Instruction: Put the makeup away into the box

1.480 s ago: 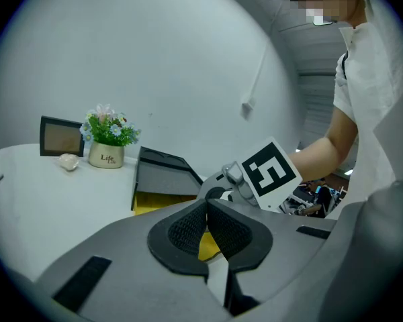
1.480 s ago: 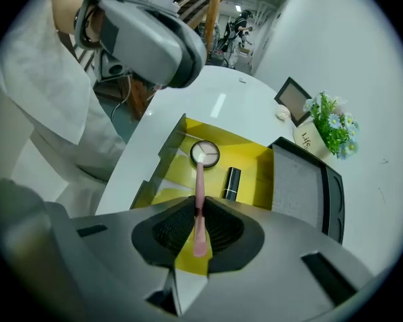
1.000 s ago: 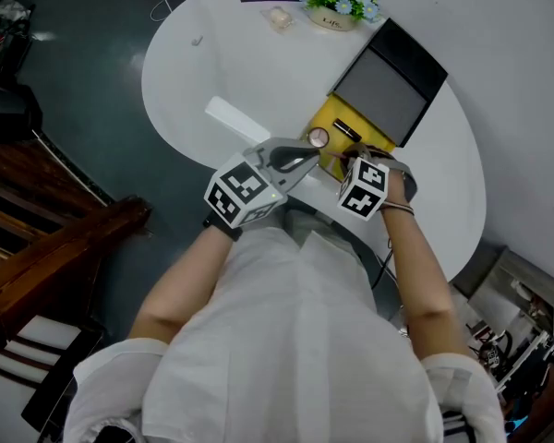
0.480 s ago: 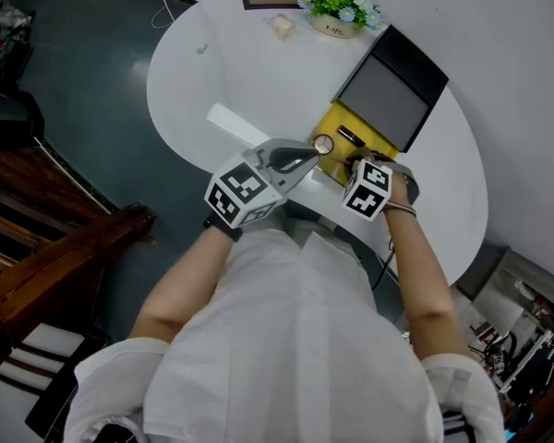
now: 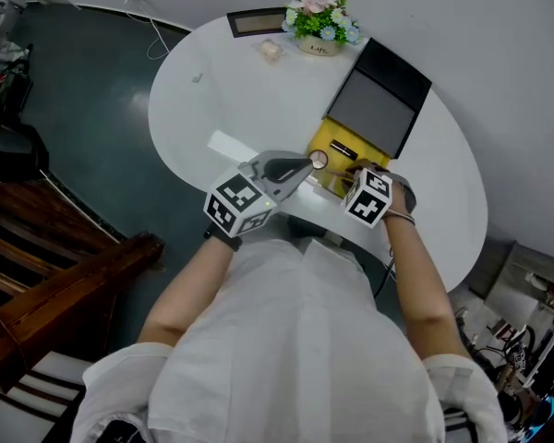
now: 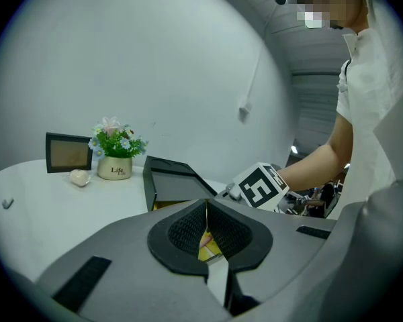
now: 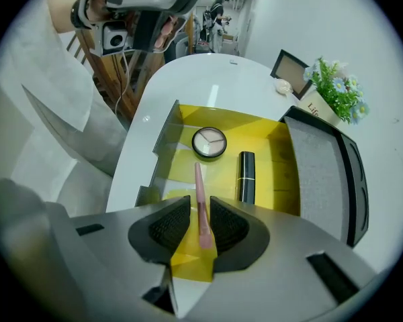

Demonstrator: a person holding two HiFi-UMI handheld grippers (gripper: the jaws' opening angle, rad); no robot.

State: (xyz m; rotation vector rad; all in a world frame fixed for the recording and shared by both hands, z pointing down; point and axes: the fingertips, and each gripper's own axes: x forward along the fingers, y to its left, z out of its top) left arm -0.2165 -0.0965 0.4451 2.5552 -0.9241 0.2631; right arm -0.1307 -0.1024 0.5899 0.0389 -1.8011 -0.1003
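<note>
Near edge of white table point(image 5: 222, 90): right gripper point(image 7: 200, 210) aimed steeply down over yellow box point(image 7: 279, 146). Jaws narrowly apart, just been opening; pink stick point(image 7: 199, 183) between the pads, not pinched, inside box. Just beyond: round compact point(image 7: 209, 142), black tube point(image 7: 246, 176) to its right, both in box. Left gripper point(image 6: 207, 210) at left of box, jaws closed together, nothing held. Behind box: grey-lined lid point(image 7: 322, 173), open. Far end: flower pot point(image 5: 319, 26), picture frame point(image 5: 258, 22).
</note>
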